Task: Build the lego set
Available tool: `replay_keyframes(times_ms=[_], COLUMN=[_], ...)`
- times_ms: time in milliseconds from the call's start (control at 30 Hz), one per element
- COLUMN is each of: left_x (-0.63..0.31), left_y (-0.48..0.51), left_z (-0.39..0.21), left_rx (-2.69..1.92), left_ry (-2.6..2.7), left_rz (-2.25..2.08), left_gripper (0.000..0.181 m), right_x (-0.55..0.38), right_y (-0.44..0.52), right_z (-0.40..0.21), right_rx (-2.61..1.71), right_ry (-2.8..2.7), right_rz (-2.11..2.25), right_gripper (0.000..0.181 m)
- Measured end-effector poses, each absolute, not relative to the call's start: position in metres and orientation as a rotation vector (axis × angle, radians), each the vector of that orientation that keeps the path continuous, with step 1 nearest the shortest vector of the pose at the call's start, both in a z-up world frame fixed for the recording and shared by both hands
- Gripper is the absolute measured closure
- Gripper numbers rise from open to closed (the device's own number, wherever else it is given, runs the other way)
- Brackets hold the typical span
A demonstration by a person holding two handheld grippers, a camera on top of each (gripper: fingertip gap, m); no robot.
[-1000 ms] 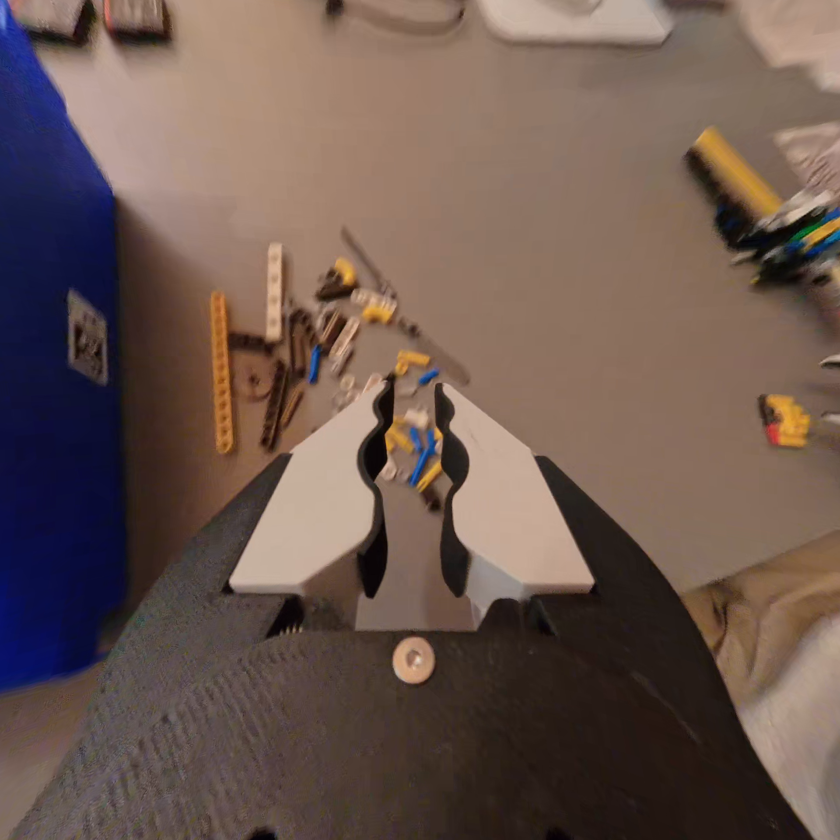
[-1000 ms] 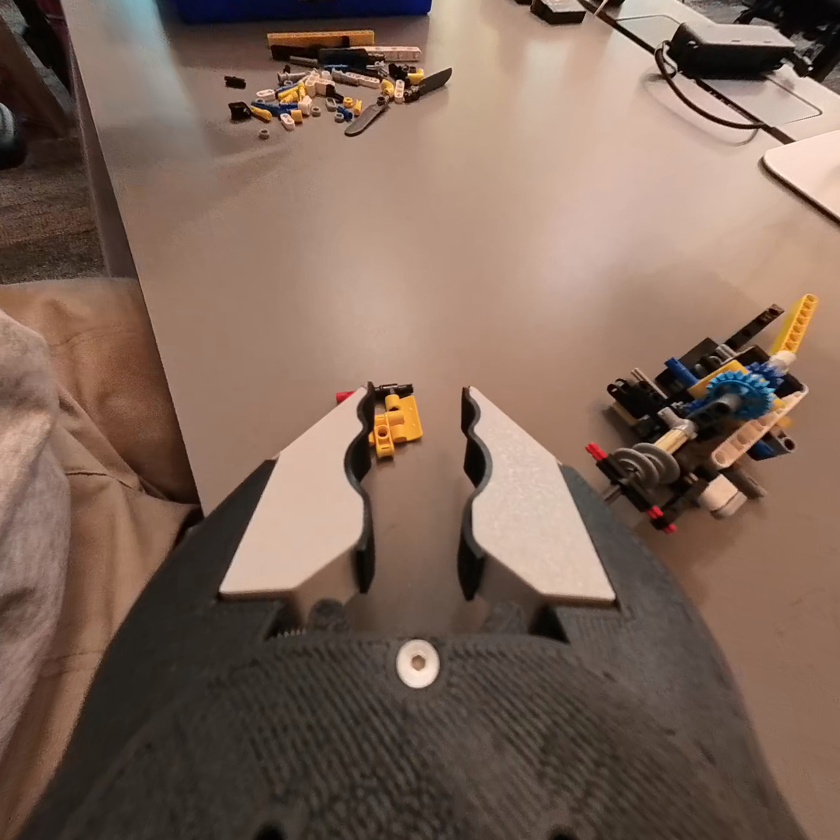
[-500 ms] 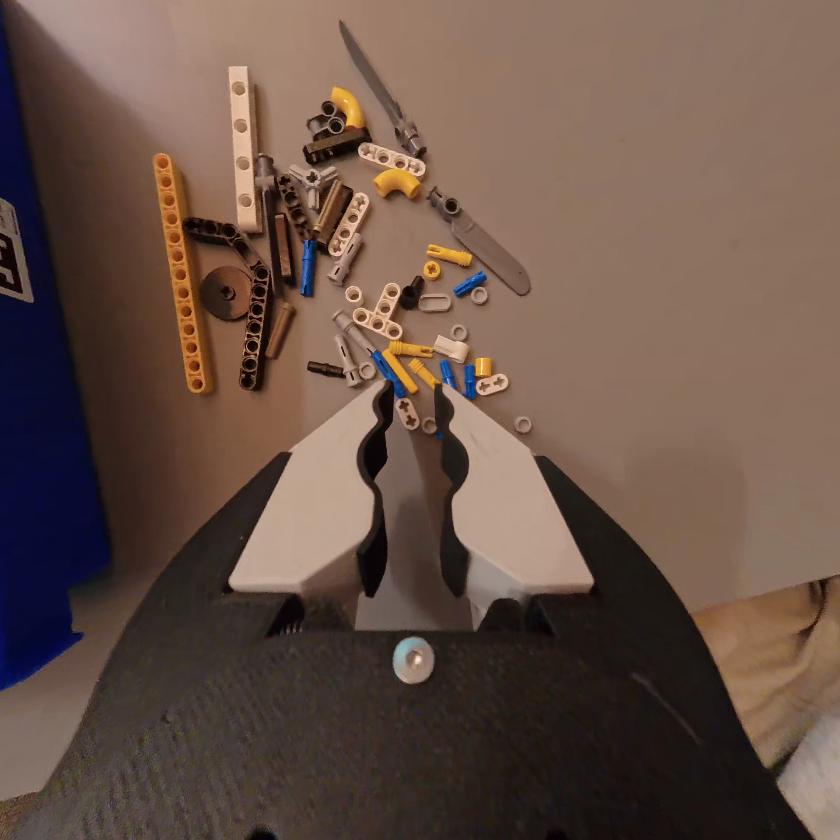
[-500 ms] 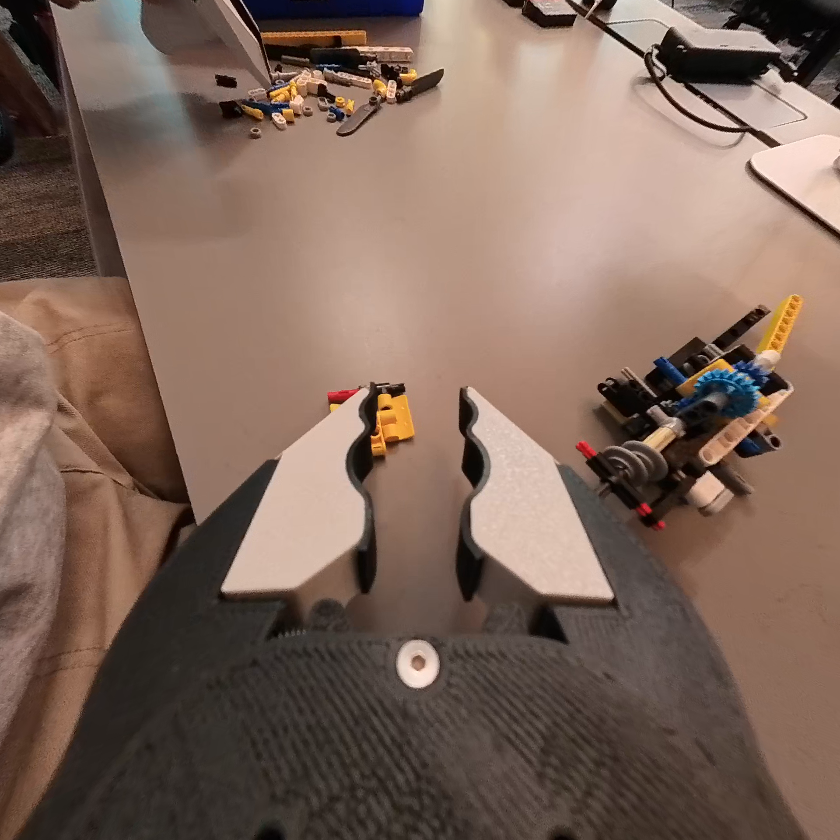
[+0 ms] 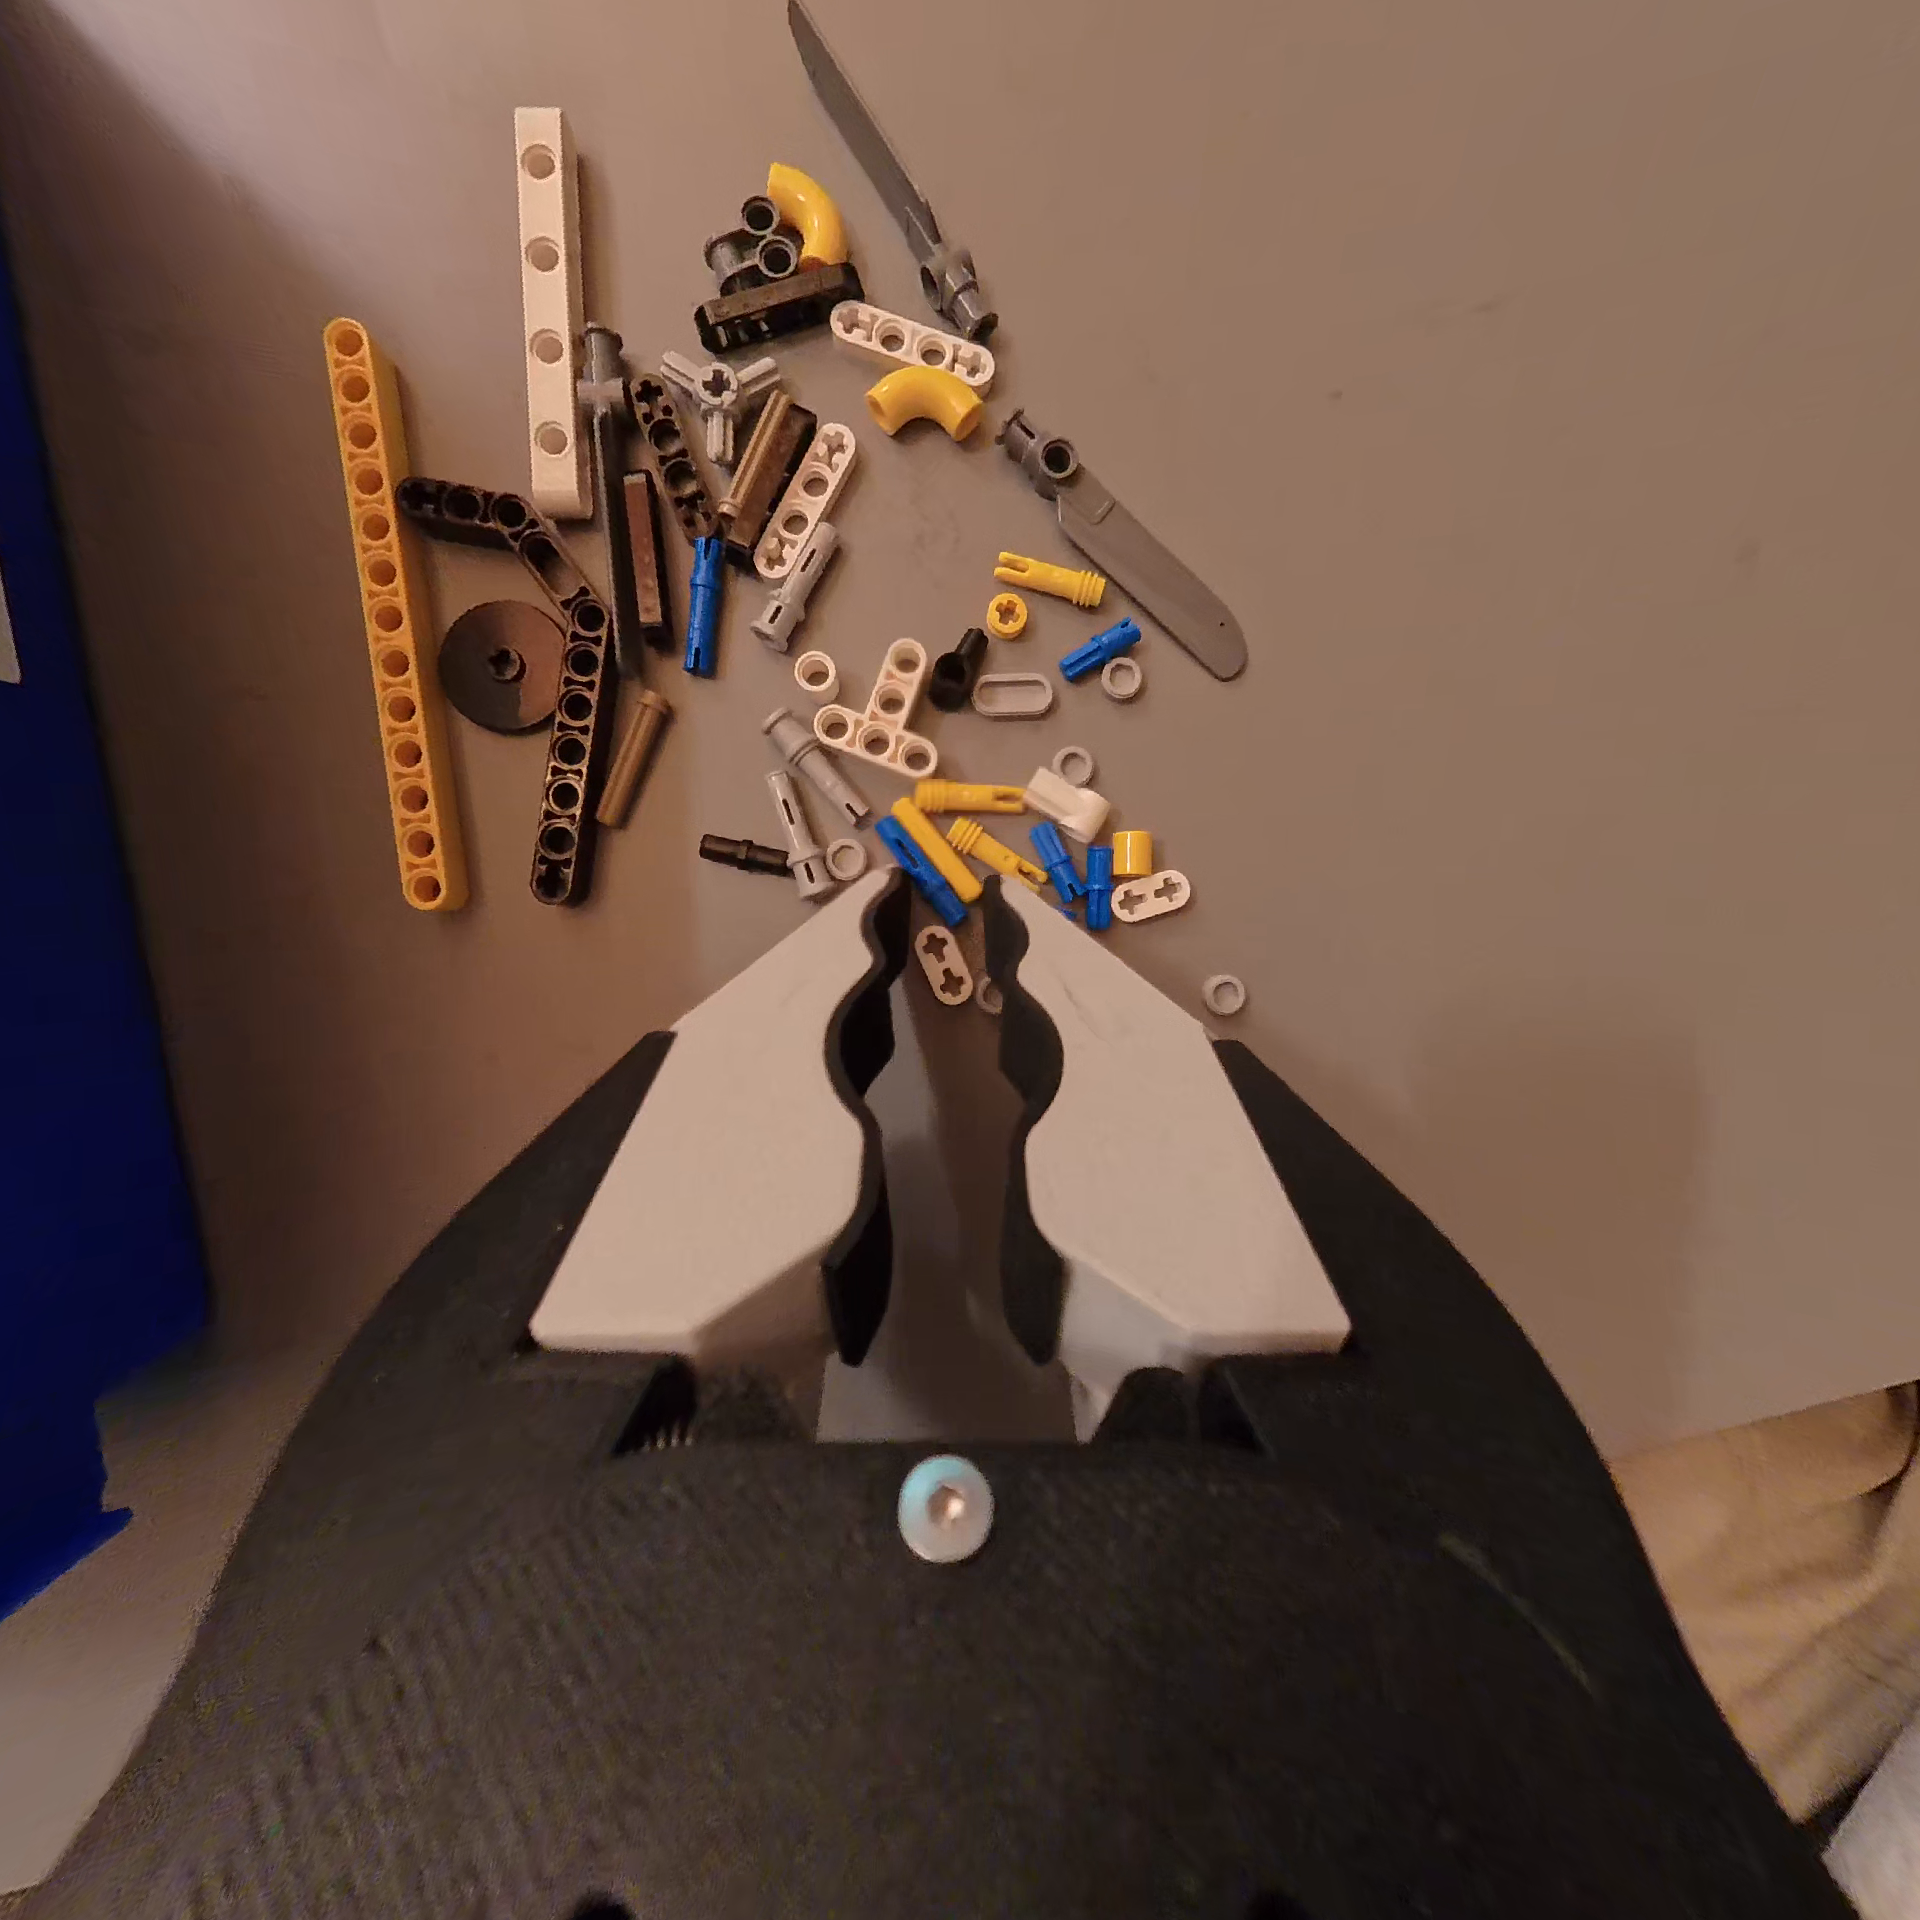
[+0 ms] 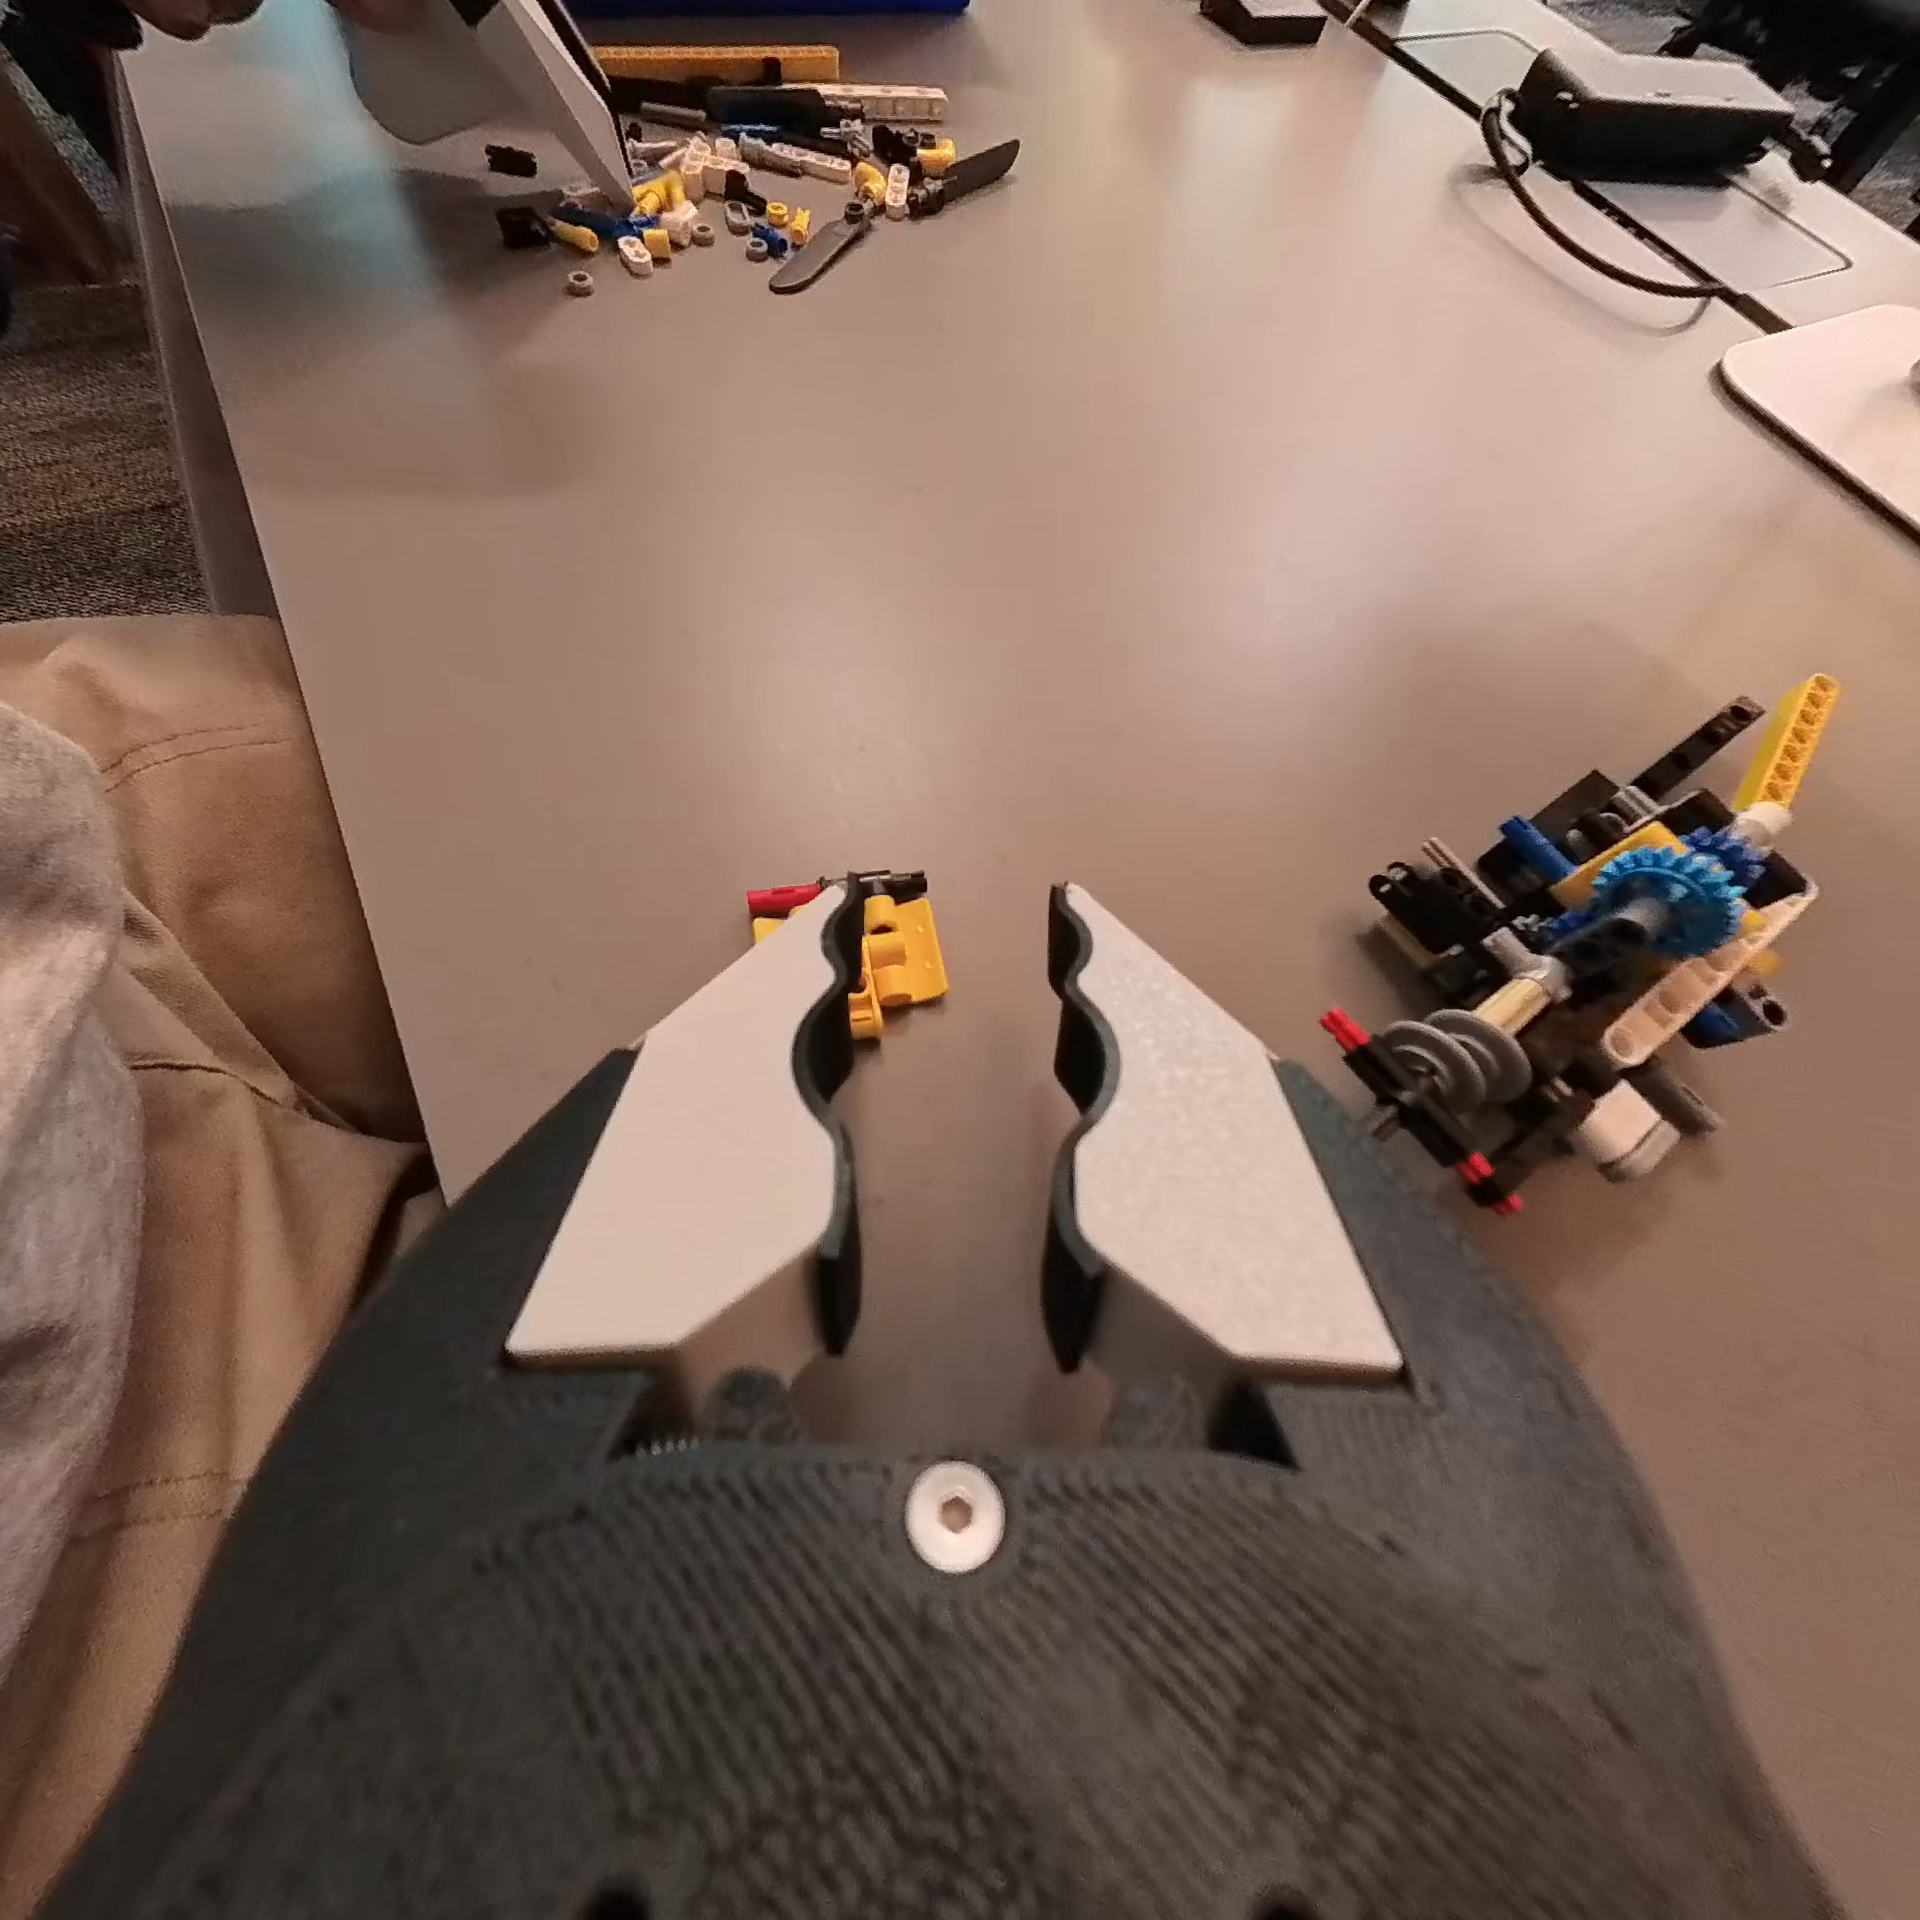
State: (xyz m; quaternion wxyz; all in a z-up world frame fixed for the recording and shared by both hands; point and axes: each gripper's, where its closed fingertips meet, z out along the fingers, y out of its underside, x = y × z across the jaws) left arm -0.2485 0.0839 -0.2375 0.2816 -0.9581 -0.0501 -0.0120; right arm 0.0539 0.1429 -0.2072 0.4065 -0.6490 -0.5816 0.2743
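My left gripper [image 5: 943, 896] is open with a narrow gap and hangs low over the near edge of a pile of loose lego parts [image 5: 831, 582]. A blue pin [image 5: 923, 875] and a small white link [image 5: 943, 964] lie between its tips. My right gripper [image 6: 951, 904] is open and empty above the table. A small yellow sub-assembly [image 6: 894, 961] lies just by its left fingertip. The partly built model [image 6: 1600, 966] with a blue gear stands to its right. The left gripper also shows far off in the right wrist view [image 6: 520, 94], over the same pile [image 6: 748, 177].
A blue bin [image 5: 73, 935] stands left of the pile. The table's near edge [image 6: 343, 831] runs beside a person's tan trousers [image 6: 187, 883]. A black device with cable [image 6: 1652, 104] and a white base [image 6: 1829, 405] sit at the far right. My right fingertips sit around 30 centimeters from my left ones.
My left gripper has moved forward and down to the parts pile, which now fills its view. My right gripper has barely moved, drifting slightly back.
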Motion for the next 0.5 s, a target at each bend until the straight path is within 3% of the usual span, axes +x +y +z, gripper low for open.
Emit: replay_keyframes(times_ms=[500], left_x=[-0.255], left_y=[0.086], left_z=[-0.227], left_rx=[-2.528], left_ry=[-0.111], left_rz=[0.036], left_gripper=[0.169], right_x=[0.054], right_y=[0.143], right_z=[-0.207], right_rx=[-1.632], right_ry=[-1.468], right_rz=[0.69], right_gripper=[0.146])
